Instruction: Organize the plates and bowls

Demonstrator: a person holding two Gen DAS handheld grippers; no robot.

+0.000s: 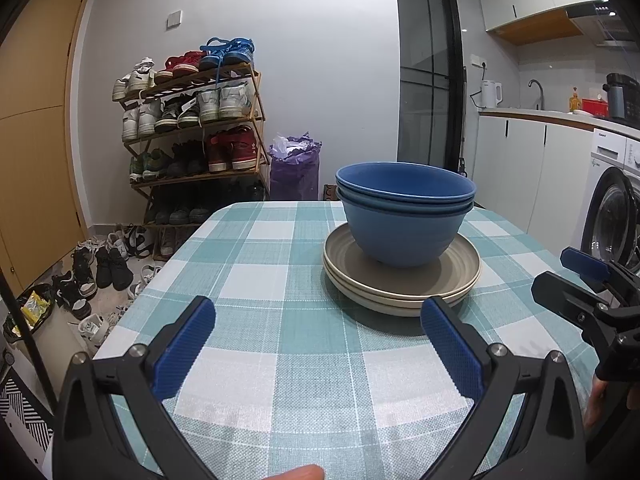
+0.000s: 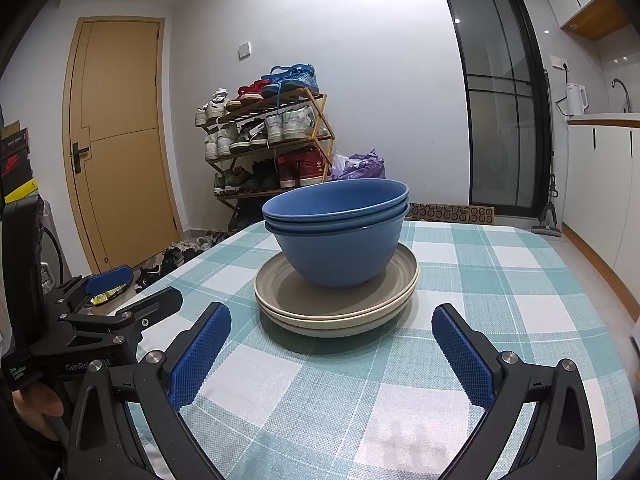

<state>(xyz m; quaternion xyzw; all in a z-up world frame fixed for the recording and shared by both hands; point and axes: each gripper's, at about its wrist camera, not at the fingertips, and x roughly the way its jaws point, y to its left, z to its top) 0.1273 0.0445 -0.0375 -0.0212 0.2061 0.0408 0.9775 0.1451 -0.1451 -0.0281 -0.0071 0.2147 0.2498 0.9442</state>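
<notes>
Two nested blue bowls (image 1: 404, 216) stand on a stack of beige plates (image 1: 402, 280) on the checked table (image 1: 260, 352). The bowls (image 2: 338, 240) and plates (image 2: 336, 304) also show in the right wrist view, on the table (image 2: 500, 280). My left gripper (image 1: 318, 340) is open and empty, low over the cloth, just short of the plates. My right gripper (image 2: 330, 348) is open and empty, in front of the plates. The right gripper shows at the right edge of the left wrist view (image 1: 576, 276), and the left gripper at the left of the right wrist view (image 2: 124, 284).
A shoe rack (image 1: 196, 140) full of shoes and a purple bag (image 1: 294, 168) stand behind the table. Loose shoes (image 1: 100, 268) lie on the floor at the left. A kitchen counter (image 1: 560, 116) and a washing machine (image 1: 616, 216) are at the right.
</notes>
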